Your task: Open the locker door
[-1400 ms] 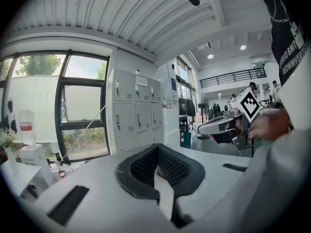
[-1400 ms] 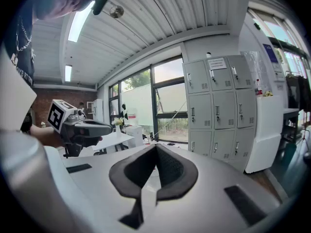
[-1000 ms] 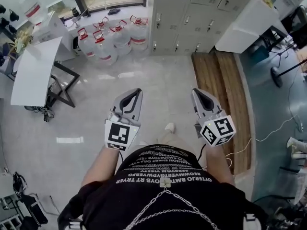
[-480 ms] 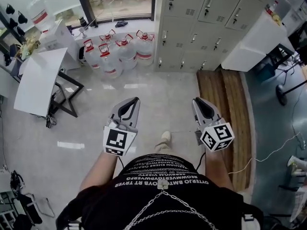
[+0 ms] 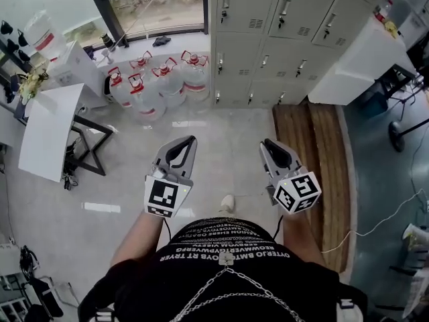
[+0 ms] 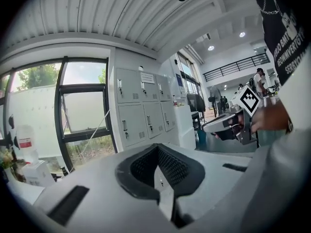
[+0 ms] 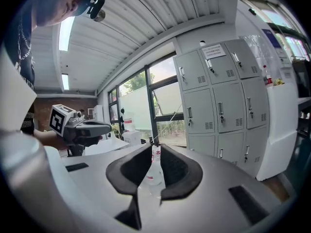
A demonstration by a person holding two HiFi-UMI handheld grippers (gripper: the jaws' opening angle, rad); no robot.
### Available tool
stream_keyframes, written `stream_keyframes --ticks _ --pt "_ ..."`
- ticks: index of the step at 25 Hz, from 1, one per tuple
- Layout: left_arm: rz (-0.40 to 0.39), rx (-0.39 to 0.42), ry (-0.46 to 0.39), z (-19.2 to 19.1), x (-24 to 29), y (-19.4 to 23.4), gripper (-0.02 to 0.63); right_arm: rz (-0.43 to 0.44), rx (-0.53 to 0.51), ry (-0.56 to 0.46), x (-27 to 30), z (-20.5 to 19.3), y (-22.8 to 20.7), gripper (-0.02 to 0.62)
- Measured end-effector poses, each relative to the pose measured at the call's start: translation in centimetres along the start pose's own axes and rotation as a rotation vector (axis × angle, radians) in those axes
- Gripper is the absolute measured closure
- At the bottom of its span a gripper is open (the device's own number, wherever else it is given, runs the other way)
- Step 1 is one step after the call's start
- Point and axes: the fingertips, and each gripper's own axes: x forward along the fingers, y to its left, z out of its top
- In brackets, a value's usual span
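A bank of grey lockers [image 5: 281, 32] with small handles stands ahead, all doors closed; it also shows in the left gripper view [image 6: 141, 110] and the right gripper view [image 7: 218, 96]. Both grippers are held at waist height, well short of the lockers. My left gripper [image 5: 188, 142] has its tips together [image 6: 158, 149] with nothing in them. My right gripper [image 5: 267, 145] is opening: a narrow gap shows between its pads [image 7: 154, 148], and nothing is between them.
Several water jugs [image 5: 157, 79] stand on the floor left of the lockers, below a window. A white table [image 5: 47, 129] is at the left. A white cabinet [image 5: 352, 56] and a wooden platform [image 5: 315, 159] lie to the right.
The person has walked toward the lockers, which now fill more of the head view's top. The right gripper has drifted slightly left. The left gripper holds its pose.
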Motion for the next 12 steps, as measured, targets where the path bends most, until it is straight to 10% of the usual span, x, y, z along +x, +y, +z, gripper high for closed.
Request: stream_keyframes --ticks 12 --pt "0.077 -0.012 0.039 1.4 7.5 0.4 0.606 0.087 0.016 -0.011 3.8 1.2 -7.8 0.528"
